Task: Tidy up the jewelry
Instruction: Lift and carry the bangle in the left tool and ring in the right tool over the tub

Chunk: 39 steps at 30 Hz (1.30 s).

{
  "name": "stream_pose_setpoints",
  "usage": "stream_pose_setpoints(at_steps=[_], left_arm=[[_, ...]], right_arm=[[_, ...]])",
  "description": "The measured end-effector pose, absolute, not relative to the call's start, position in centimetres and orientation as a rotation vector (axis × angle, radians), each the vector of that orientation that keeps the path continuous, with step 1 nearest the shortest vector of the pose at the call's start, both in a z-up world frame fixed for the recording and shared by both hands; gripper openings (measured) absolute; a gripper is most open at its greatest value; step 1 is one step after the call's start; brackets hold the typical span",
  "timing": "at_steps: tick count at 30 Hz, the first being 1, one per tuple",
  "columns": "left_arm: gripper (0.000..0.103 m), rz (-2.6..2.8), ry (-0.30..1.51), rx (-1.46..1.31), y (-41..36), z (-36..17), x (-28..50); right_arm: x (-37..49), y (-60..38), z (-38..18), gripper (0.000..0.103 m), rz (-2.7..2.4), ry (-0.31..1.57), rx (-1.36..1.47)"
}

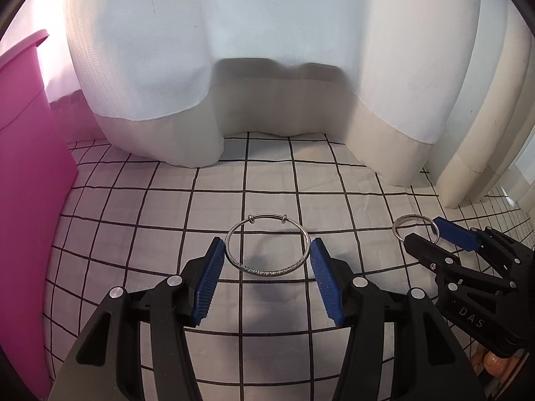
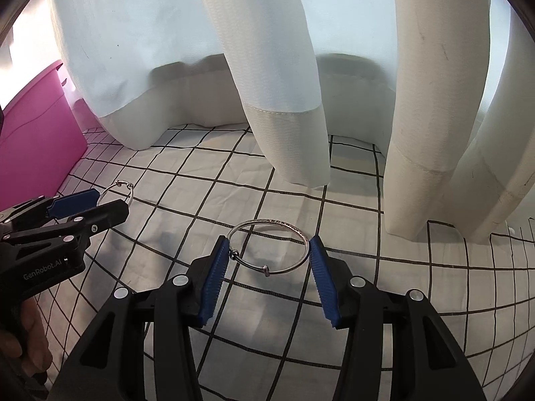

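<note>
Each claw is closed partway on a silver bangle, pads pressing its rim from both sides. The left claw holds the left bangle above the checked cloth, nearer the pink bin; the right claw holds the right bangle, farther from it
</note>
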<state>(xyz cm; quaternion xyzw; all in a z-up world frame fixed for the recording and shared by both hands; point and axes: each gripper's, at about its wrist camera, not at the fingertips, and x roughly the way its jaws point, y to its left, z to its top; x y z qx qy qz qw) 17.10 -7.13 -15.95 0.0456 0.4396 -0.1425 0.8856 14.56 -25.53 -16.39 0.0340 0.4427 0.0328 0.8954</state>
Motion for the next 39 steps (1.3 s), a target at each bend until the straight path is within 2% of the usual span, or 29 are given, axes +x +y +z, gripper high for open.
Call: stream_pose_setpoints(at_steps=[14, 39], left_arm=[[0.052, -0.276, 0.871, 0.027, -5.2, -11.9, 15.6], [0.052, -0.061, 0.605, -0.061, 3.4, 2.9, 9.6]], right_arm=[[12.6, -24.2, -12.4, 0.048, 0.098, 0.868, 0.044], [12.2, -15.0, 3.0, 0.048, 0.388, 0.615, -0.095]])
